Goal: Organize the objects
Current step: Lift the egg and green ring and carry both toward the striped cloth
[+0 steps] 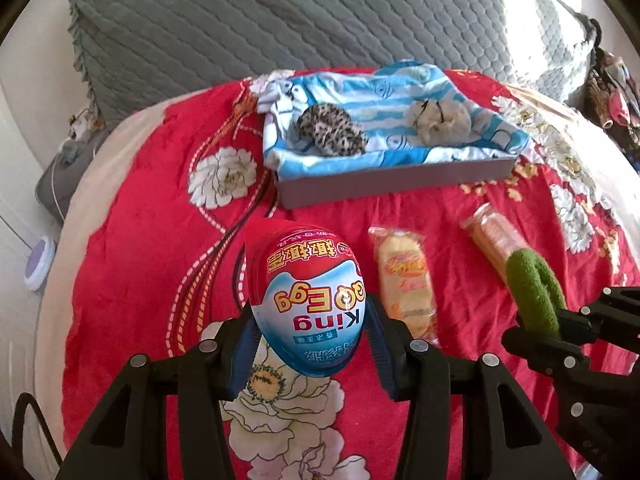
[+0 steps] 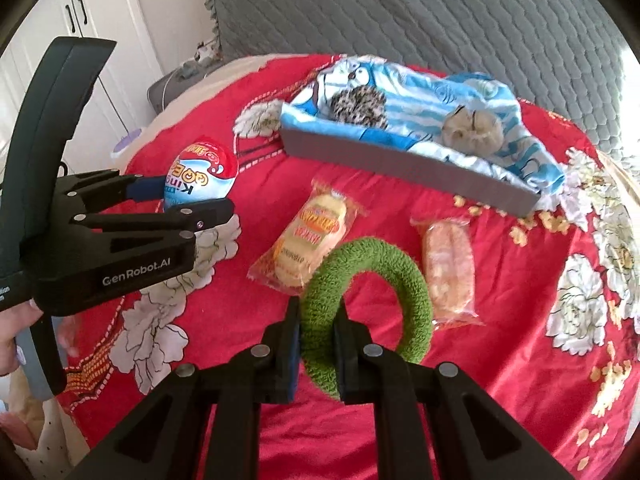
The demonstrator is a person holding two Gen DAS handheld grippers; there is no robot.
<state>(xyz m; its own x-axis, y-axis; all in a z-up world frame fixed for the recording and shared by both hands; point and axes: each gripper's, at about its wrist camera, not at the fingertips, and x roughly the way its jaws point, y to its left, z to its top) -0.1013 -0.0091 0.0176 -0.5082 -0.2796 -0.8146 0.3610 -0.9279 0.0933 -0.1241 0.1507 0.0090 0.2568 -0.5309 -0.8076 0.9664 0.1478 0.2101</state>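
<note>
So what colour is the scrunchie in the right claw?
Green scrunchie, pinched by the right claw; clearest in the right wrist view.

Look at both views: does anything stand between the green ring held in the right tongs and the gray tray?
Two wrapped snacks lie on the red blanket between them: a yellow cake and a pink one. The green ring is held above them, so the way to the gray tray looks open.
</note>
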